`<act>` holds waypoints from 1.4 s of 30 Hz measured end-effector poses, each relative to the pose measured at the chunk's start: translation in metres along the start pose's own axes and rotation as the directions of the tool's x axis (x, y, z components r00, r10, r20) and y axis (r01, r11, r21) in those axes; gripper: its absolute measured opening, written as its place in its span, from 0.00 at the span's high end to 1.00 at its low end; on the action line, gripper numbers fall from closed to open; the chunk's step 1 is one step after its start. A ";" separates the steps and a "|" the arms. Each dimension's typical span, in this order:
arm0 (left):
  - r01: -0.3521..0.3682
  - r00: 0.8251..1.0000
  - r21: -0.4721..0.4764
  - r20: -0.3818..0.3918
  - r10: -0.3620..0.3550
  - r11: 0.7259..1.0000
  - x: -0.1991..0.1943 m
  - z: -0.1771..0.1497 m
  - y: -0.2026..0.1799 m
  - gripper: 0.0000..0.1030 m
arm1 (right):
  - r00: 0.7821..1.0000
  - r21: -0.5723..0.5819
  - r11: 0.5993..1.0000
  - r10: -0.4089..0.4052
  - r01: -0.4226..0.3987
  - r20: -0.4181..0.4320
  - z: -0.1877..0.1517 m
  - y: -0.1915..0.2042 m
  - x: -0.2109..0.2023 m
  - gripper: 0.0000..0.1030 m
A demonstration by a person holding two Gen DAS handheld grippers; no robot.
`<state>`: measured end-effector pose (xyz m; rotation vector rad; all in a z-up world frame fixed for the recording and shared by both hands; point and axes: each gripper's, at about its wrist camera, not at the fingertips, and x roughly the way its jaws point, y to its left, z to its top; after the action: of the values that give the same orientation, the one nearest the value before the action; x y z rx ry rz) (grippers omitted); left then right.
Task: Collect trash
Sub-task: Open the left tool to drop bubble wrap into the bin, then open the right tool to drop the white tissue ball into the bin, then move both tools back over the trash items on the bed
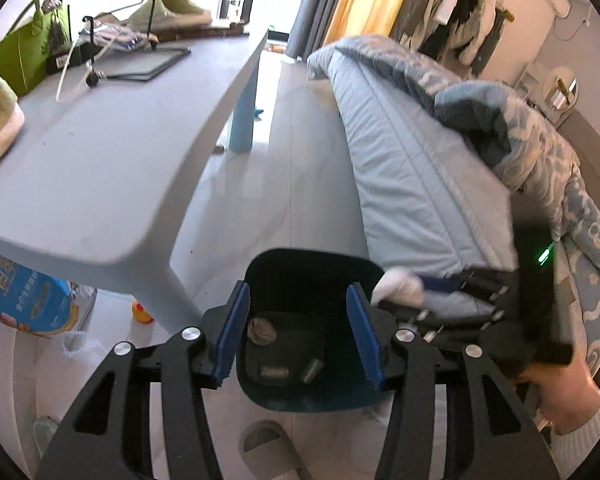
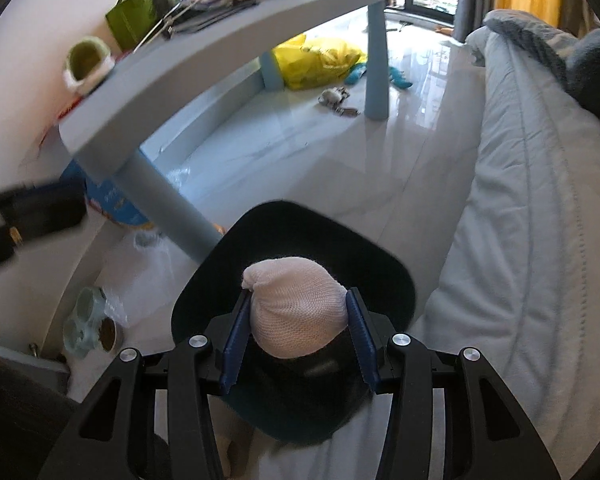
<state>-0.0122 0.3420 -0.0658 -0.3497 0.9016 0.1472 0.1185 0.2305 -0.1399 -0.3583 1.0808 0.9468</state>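
Mesh wad (image 2: 298, 306), white and bundled, sits clamped between the right gripper (image 2: 298, 338) jaws directly above the dark bin (image 2: 384, 280). Left gripper (image 1: 298, 338) jaws stand released and empty over that bin, which holds scraps (image 1: 262, 330)

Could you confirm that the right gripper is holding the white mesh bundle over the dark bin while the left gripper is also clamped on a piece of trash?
Not quite: the left gripper holds nothing; the left wrist view shows its jaws apart with only the dark bin below. The right gripper does hold the white mesh bundle over the bin.
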 end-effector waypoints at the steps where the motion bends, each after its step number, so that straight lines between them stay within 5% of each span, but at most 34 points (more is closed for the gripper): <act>1: 0.004 1.000 -0.003 0.009 -0.004 1.000 -0.003 0.001 0.000 0.51 | 1.000 -0.011 1.000 -0.001 0.001 -0.012 -0.002 0.003 0.004 0.54; 15: 0.055 0.984 0.029 0.166 -0.059 0.998 -0.037 0.016 -0.023 0.63 | 0.994 -0.080 0.996 -0.058 0.050 -0.095 -0.016 0.022 0.022 0.45; 42: 0.113 0.954 0.147 0.259 -0.148 0.983 -0.047 0.031 -0.127 0.63 | 0.984 0.029 0.997 -0.081 0.077 0.161 -0.038 -0.052 -0.107 0.45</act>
<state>0.0158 0.2359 0.0188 -0.2589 0.6131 0.0118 0.1223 0.1247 -0.0738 -0.2981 0.9212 0.8773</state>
